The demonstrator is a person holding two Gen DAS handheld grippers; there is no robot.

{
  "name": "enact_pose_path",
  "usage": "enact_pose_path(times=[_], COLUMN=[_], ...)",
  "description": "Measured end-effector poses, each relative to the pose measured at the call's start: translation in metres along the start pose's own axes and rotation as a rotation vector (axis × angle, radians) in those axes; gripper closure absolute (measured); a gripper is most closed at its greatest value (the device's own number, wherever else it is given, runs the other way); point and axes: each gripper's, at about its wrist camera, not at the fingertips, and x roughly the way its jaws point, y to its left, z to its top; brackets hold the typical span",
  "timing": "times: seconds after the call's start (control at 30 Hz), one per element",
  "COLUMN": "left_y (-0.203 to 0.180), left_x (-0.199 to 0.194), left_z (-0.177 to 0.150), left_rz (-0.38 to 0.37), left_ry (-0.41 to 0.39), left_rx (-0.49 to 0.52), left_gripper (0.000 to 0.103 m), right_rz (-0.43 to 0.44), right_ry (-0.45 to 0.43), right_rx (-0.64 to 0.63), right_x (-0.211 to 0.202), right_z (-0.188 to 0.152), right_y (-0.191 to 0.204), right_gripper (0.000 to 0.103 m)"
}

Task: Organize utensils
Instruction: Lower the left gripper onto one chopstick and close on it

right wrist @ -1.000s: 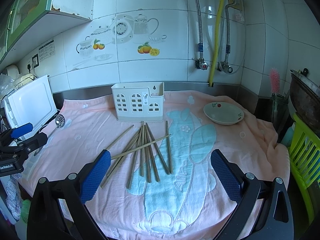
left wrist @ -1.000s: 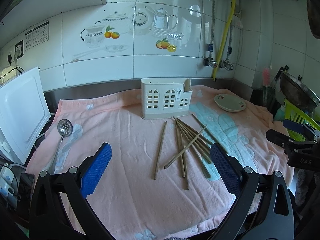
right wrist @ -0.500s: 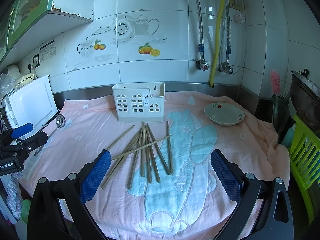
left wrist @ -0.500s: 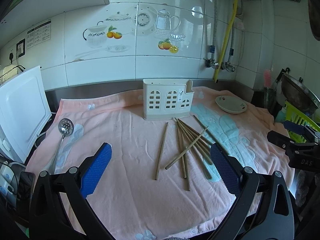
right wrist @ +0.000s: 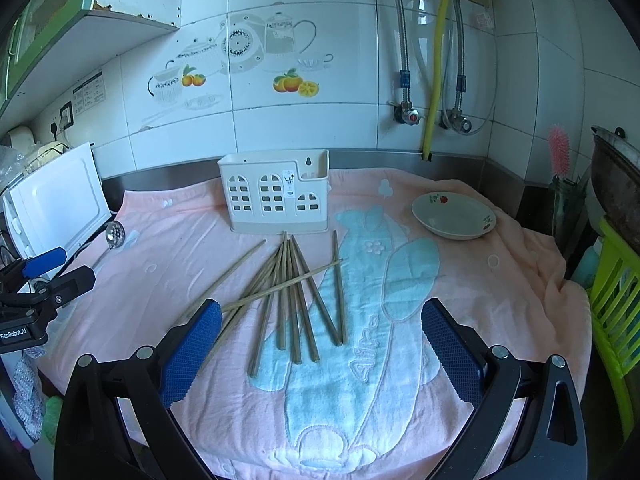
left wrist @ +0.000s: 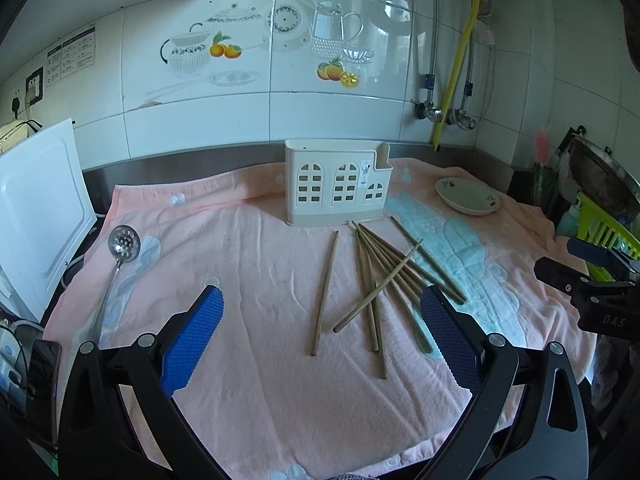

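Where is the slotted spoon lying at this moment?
In the left wrist view the slotted spoon lies on the pink towel at its left edge, beside the white appliance, far left of the chopsticks.

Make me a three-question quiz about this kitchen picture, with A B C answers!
1. Where is the slotted spoon?
A. in the dish
B. on the towel's left side
C. in the holder

2. What colour is the towel?
A. pink
B. green
C. black

3. How is the left tool?
A. shut on a chopstick
B. open, holding nothing
C. shut on the dish

Answers: B, it lies near the towel's left edge; A, pink cloth covers the counter; B, its blue pads stand wide apart above the chopsticks.
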Motion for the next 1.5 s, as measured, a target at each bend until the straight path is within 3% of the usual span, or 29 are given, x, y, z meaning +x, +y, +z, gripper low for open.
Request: enact_pose_path(times=[0.57,0.9,1.2,1.5], left_y=[0.010,0.010,0.006,-0.011], left_x=[0.044,0.076,0.104,0.134], left_z=[-0.008,-0.010,-0.015,-0.025], left_rz=[0.003,-0.040,-0.106,-0.187], left_ry=[0.082,0.127,0.190,0.275], left_rx=[-0.010,0.024,0.075,0.165], left_gripper=[0.006,0.006,0.018,0.046], right_rz=[0.009,0.013,0.019,0.019], right_ry=[0.084,0.136,0.169,0.202], right_rx=[0.003,0.007,0.000,-0.008], right_x=[0.051,0.086,0.112,0.134], right_z=[-0.007,-0.009,-0.009,-0.009], right_y=[-0.005,-0.012,-0.016,-0.019], right_gripper=[0.006,0.006,0.007,0.007])
